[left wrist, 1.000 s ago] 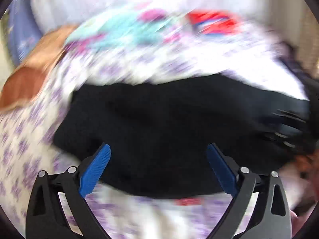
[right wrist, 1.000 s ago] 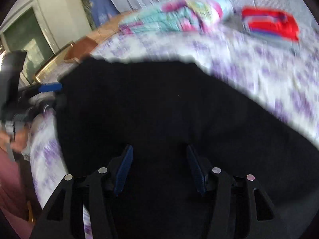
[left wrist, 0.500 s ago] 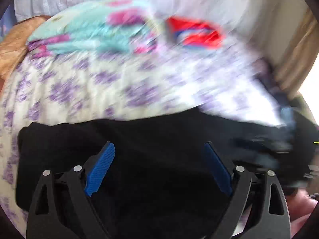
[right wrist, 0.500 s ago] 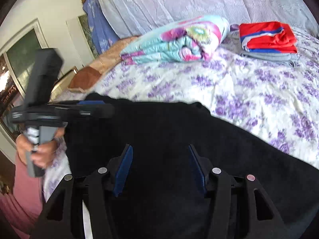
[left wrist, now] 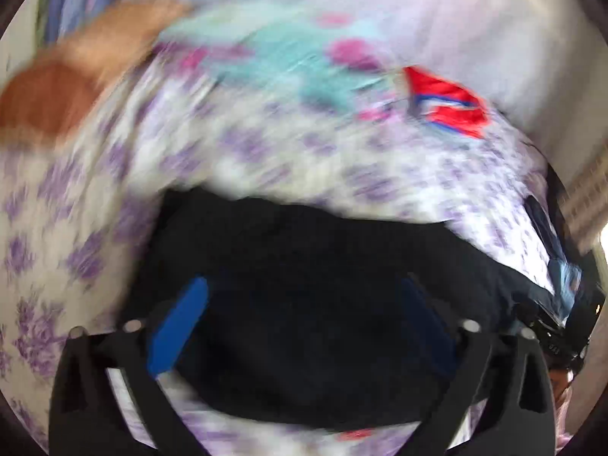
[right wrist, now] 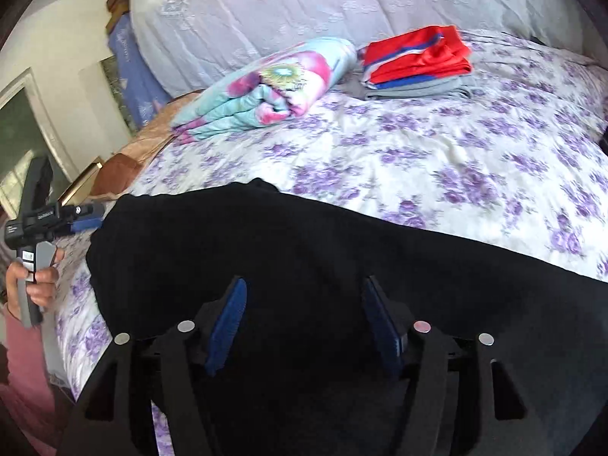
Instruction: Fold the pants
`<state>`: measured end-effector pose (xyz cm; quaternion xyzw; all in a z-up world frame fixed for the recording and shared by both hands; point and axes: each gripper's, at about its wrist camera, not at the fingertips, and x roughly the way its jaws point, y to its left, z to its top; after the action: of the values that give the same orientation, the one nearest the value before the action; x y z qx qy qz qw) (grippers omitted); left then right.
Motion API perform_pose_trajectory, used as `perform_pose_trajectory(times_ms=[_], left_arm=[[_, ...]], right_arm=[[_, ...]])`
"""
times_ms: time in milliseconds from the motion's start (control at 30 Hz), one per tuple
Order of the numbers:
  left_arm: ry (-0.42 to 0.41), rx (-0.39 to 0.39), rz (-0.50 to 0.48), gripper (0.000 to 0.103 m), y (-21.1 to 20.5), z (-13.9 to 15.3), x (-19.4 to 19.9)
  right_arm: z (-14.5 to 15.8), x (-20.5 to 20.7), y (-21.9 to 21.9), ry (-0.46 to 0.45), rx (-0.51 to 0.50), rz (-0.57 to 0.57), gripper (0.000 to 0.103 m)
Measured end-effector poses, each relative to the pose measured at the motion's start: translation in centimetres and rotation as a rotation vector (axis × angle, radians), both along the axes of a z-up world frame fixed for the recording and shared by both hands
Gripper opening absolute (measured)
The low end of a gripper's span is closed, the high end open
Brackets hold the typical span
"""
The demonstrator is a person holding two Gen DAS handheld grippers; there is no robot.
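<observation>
Since the black pants [right wrist: 304, 266] lie flat on the floral bedspread [right wrist: 456, 159] with their long axis running left-right, each end sits under one of my hands. Right gripper [right wrist: 304, 319] hovers over the middle-right stretch, jaws wide apart, holding nothing. Left gripper [left wrist: 300, 326] is also spread and empty, nearest the left end, so I'd guess that end gets folded over.

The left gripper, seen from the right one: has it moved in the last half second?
Yes. The left gripper has drawn back leftward off the pants, toward the bed's edge.
</observation>
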<state>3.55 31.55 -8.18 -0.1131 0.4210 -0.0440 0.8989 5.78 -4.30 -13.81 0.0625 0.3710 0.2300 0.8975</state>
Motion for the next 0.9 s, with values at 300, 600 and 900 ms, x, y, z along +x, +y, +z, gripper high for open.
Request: perform_pose_trajectory(times_ms=[300,600,900], left_arm=[[0.102,0.192,-0.133,0.099,-7.6,-6.4,-2.0],[0.007,0.132,-0.224,0.099,-11.6,-2.7,-1.3],[0.059,0.133,-0.287,0.099,-11.4,-6.4,-0.2]], right_arm=[[-1.5,-2.0,-7.5,0.08,-0.037,-0.169,0.063],[4.1,6.1,1.7,-0.048,0.071,0.325,0.065],[0.0,11.7,8.7,0.198,0.015,0.717,0.066]])
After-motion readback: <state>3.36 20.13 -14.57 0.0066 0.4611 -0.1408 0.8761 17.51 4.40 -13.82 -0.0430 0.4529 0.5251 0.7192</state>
